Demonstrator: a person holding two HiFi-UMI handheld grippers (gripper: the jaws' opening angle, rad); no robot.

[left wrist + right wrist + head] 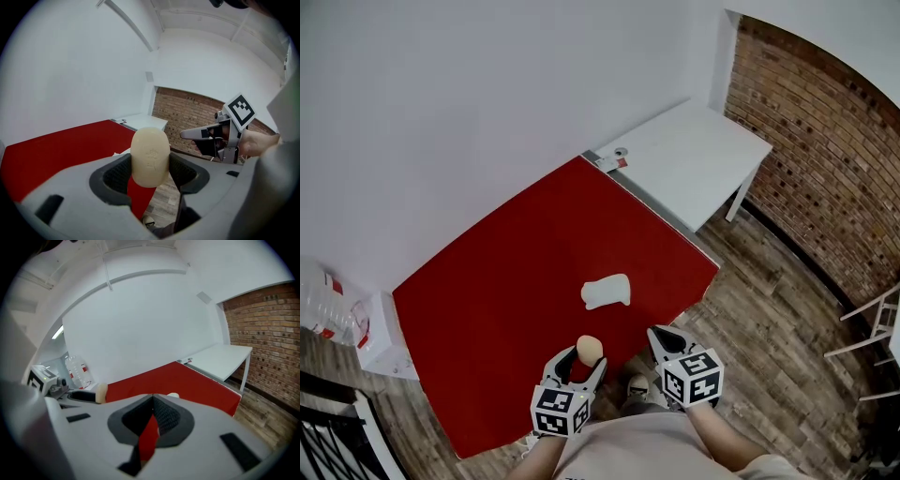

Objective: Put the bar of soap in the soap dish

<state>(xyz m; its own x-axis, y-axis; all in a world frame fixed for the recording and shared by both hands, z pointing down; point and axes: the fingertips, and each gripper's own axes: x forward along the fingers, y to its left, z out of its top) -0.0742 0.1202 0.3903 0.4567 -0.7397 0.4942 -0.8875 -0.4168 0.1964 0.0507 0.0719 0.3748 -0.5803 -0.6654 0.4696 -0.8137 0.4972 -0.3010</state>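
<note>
A beige oval bar of soap [589,349] [150,157] stands upright between the pads of my left gripper [579,364] [150,165], which is shut on it above the near edge of the red table [506,291]. The white soap dish [606,291] lies empty on the red top, a little beyond the soap and to its right. My right gripper [664,339] [153,401] hovers just off the table's near corner, beside the left one; its jaws meet at the tips with nothing in them. In the right gripper view the soap [101,393] shows at the left.
A white table [689,159] adjoins the red one at the far right corner. A brick wall [816,141] runs along the right, with a white chair [874,323] on the wooden floor. A clear water bottle [323,305] stands at the left.
</note>
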